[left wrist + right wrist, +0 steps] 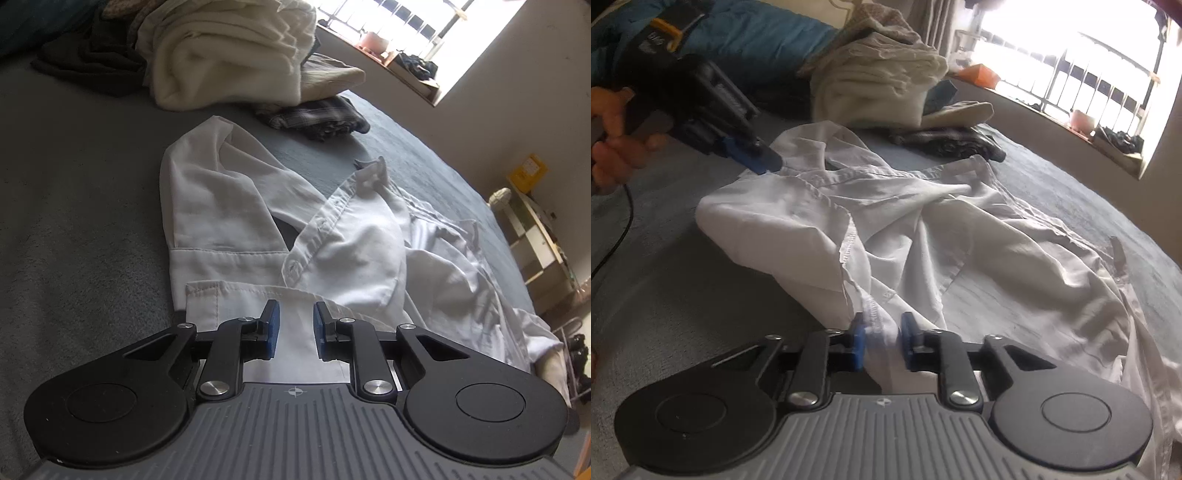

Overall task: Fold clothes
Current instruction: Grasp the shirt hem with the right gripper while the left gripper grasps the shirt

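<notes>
the white shirt (pixel 332 236) lies rumpled on the grey bed (pixel 74 221), its length running away from both grippers. the left gripper (pixel 295 330) stands slightly parted over the hem, pads clear; the right gripper (pixel 881 341) pinches a bunched seam edge.

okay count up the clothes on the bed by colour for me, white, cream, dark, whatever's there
White: 1, the white shirt spread on the bed
Cream or beige: 2, the cream pile and the beige piece under it
Dark: 2, the plaid garment and the dark garment
Total: 5
</notes>
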{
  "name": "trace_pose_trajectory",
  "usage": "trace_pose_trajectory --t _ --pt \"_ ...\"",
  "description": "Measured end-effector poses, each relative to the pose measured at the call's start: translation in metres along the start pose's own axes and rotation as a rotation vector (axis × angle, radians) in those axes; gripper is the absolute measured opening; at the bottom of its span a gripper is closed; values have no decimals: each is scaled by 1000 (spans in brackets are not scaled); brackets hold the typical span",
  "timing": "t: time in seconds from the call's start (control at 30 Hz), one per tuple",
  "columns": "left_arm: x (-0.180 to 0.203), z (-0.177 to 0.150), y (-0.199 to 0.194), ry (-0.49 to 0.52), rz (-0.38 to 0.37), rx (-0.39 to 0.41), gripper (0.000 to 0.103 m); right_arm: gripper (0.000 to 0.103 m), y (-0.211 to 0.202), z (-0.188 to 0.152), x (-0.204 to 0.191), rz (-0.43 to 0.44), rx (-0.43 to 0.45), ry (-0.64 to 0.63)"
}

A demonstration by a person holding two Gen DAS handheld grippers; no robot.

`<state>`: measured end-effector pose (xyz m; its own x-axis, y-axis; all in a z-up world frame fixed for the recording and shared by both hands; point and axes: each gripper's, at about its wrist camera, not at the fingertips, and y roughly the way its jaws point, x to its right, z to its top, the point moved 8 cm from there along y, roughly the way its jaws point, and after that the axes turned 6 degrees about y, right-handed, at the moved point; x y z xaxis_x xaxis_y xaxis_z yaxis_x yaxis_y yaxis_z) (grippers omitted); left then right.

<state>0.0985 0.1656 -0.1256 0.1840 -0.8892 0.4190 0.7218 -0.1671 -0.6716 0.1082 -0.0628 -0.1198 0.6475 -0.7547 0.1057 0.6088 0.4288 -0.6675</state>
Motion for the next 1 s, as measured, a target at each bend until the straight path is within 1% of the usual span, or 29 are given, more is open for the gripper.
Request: trace_pose_trajectory --t 0.07,0.13,0.17,0.23,0.33,0.47,0.53,0.63,0.73,0.8,0.9,0.97,1.0 --pt "1 -3 -6 3 -24 -12 25 5 -6 2 6 23 0 47" --pt "5 -7 -11 4 -57 -32 29 3 -16 3 7 63 -4 91" --pt "7 -9 -13 5 -73 -43 30 3 -22 2 5 90 -13 104" --pt "12 -13 -15 12 -108 -68 34 3 -35 -1 -8 184 -36 109" --pt "19 -19 -17 0 -158 -114 37 3 -55 -9 -35 302 -69 26" --pt "21 -29 -17 -27 -156 -154 39 3 -76 -29 -75 441 -142 -106" --pt "23 -35 -18 -24 -161 -167 40 3 -81 -42 -95 483 -185 -166" --pt "30 -43 -16 -17 -157 -196 41 3 -79 -62 -117 519 -249 -226" --pt "41 -50 -11 34 -138 -227 43 3 -73 -77 -132 518 -287 -266" --pt "50 -53 -7 85 -113 -243 46 4 -68 -83 -136 497 -296 -285" --pt "61 -53 1 173 -49 -238 49 4 -64 -85 -139 478 -302 -281" --pt "65 -52 8 208 -20 -235 53 4 -63 -85 -139 473 -304 -275" --pt "67 -53 14 216 -8 -245 54 4 -62 -85 -138 470 -304 -274"
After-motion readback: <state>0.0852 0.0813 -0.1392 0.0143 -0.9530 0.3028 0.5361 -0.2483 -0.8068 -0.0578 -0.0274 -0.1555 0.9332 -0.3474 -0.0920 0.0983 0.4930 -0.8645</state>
